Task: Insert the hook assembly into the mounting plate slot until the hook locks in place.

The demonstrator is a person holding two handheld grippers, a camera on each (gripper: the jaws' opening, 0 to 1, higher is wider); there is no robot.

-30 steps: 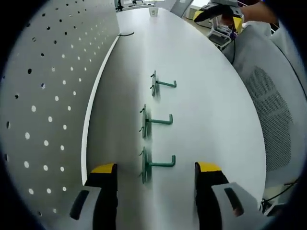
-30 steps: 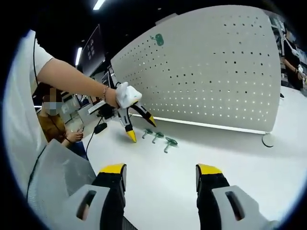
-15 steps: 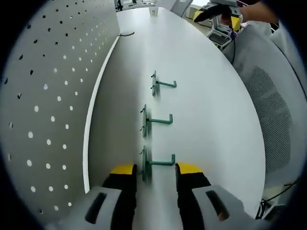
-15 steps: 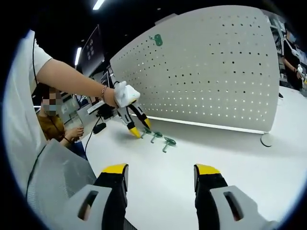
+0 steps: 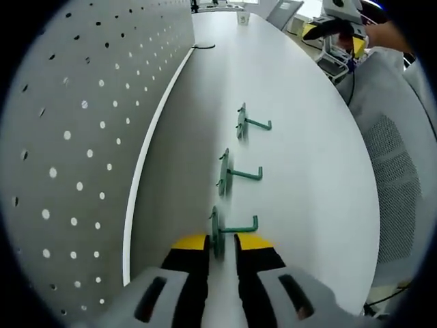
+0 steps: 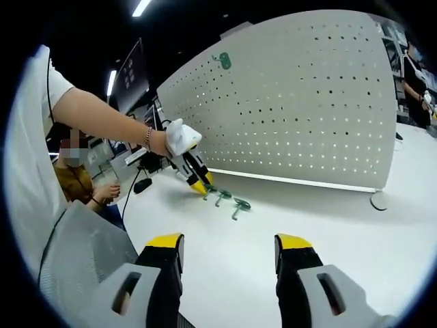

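While the left gripper view looks along a white table (image 5: 300, 143), the items read as follows. Left gripper (image 5: 220, 242): bottom centre, yellow-tipped jaws drawn close together and clamped on the flat plate of the nearest hook (image 5: 225, 231), a green hook assembly at lower centre whose arm points toward frame right. Second hook (image 5: 232, 175): centre of frame, standing on the table, apart from the jaws. Third hook (image 5: 247, 124): above centre, same posture, farther along the row. Pegboard (image 5: 75, 137): white perforated mounting plate along the left side, upright at the table's edge. Mesh chair (image 5: 392, 184): right edge. Right gripper (image 5: 334, 31): upper right corner, small, jaw state not legible in this view. Cup (image 5: 244, 18): top centre, on the far end of the table.

Right gripper view. Right gripper (image 6: 229, 243): bottom centre, jaws spread wide, nothing between them, above bare table (image 6: 328, 219). Left gripper (image 6: 200, 186): left of centre, held by a gloved hand (image 6: 179, 137), tips down at the near end of the hook row. Hooks (image 6: 232, 201): three green pieces just left of centre, on the table before the pegboard (image 6: 307, 102). Green item (image 6: 223, 61): mounted high on the pegboard, upper centre. Seated person (image 6: 78, 178): far left.
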